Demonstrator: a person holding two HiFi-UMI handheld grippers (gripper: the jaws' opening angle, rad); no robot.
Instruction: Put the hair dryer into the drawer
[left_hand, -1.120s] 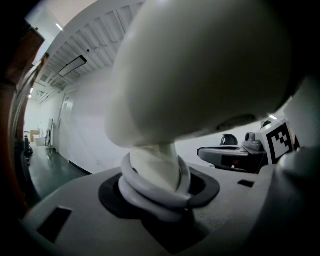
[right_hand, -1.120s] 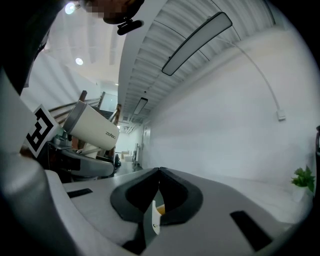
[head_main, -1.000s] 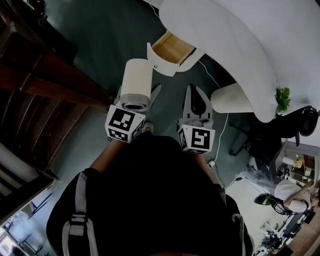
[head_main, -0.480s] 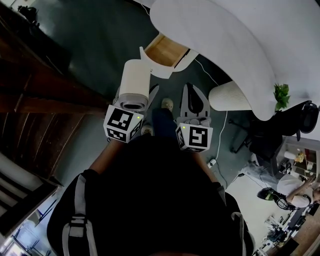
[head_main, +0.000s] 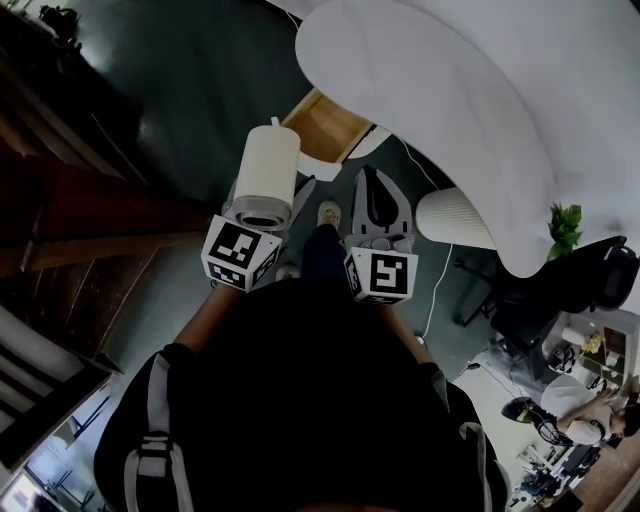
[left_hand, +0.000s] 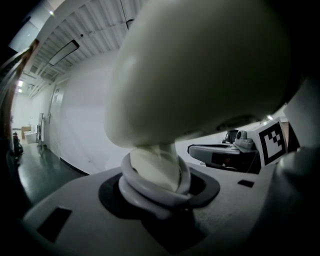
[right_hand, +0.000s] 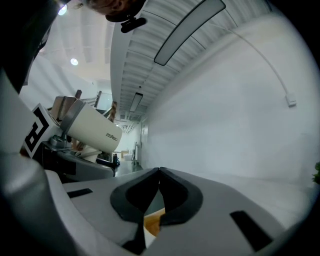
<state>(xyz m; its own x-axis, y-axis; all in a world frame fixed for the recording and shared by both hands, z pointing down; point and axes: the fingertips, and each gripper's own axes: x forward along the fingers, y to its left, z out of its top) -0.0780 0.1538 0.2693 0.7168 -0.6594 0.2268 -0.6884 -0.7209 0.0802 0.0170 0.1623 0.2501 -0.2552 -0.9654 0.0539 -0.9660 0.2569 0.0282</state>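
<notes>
Left gripper (head_main: 270, 205) part-open, clamped on the dryer (head_main: 268, 165) handle and its wrapped cord, barrel standing clear above the jaws, in the air near the open drawer (head_main: 322, 125) at the table (head_main: 450, 100) edge; right gripper (head_main: 378, 205) fully closed, empty, probably free to push the drawer.

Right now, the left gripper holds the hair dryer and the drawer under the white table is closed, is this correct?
Not quite. The drawer is open: the head view shows its wooden inside. The left gripper does hold the hair dryer.
</notes>
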